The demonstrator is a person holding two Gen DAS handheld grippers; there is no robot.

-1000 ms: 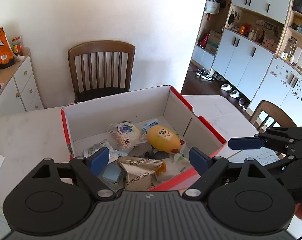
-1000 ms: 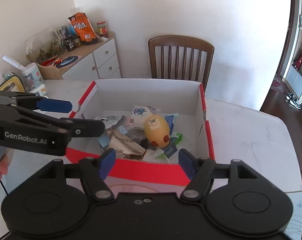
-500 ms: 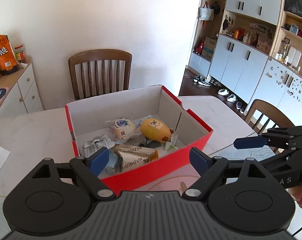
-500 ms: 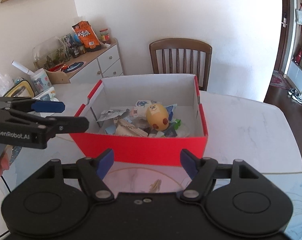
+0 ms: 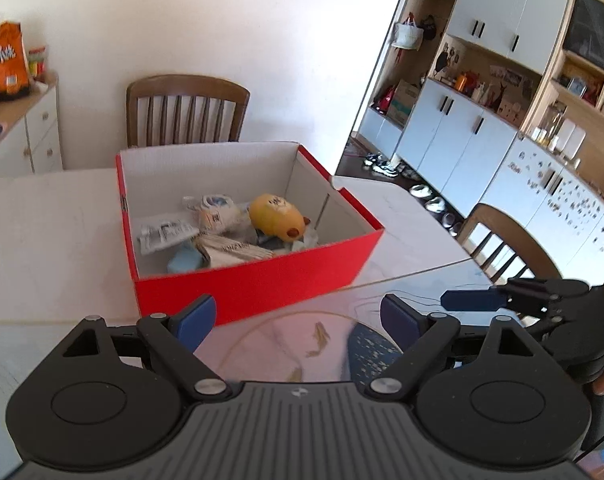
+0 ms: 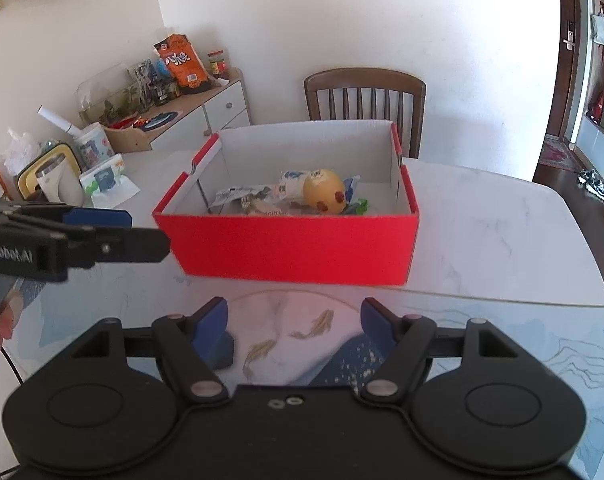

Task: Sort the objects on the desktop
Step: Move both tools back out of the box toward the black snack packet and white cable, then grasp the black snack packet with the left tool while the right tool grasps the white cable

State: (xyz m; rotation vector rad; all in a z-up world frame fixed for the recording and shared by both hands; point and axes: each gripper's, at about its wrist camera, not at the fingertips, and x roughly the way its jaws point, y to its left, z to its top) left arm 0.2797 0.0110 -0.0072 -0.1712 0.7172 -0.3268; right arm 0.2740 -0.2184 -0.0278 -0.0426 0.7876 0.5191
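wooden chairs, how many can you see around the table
2. One wooden chair stands at the far side of the table, behind the red box. A second chair sits at the right edge in the left wrist view. Others may be out of view.

One open red cardboard box with white inner walls (image 6: 294,248) stands on one pale marble-patterned table (image 6: 501,232). Inside the box lies one yellow egg-shaped plush toy with brown spots (image 6: 325,191), beside one round white wrapped bun (image 5: 218,216), one light-blue flat piece (image 5: 186,260) and a heap of crumpled paper packets (image 5: 234,250) too tangled to count. Two dark brown wooden slat-back chairs show in the left wrist view (image 5: 186,114), (image 5: 505,244). One orange snack bag (image 6: 180,65) stands on one white drawer sideboard (image 6: 222,114). Two black grippers with blue pads are in view (image 5: 296,316), (image 6: 294,318).
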